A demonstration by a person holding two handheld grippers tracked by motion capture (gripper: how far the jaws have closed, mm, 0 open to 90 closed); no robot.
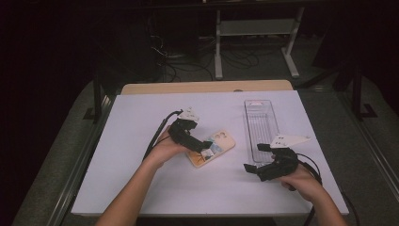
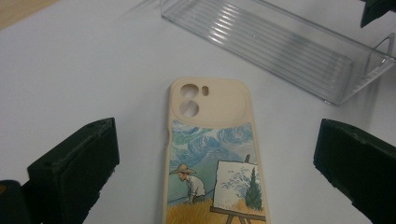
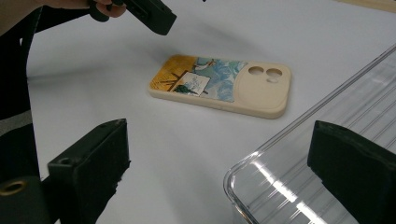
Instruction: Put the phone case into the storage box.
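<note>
The left gripper (image 1: pixel 203 145) is hovering wide open over the phone case (image 1: pixel 212 147), which is lying flat on the white tabletop (image 1: pixel 141 179); the grasp appears pending, calling for descent and closure across its edges. The case is showing cream trim and a painted back. The right gripper (image 1: pixel 250 170) is waiting wide open at the clear tray (image 1: pixel 260 123).

Right hand-held gripper (image 3: pixel 219 172) jaws wide apart, nothing between them but white counter (image 3: pixel 187 140) and the clear tray (image 3: pixel 336 140) corner. Phone case (image 3: pixel 223 85) (painted back up) lies flat farther off. Left hand-held gripper (image 3: pixel 152 16) hangs over the case's painted end.
</note>
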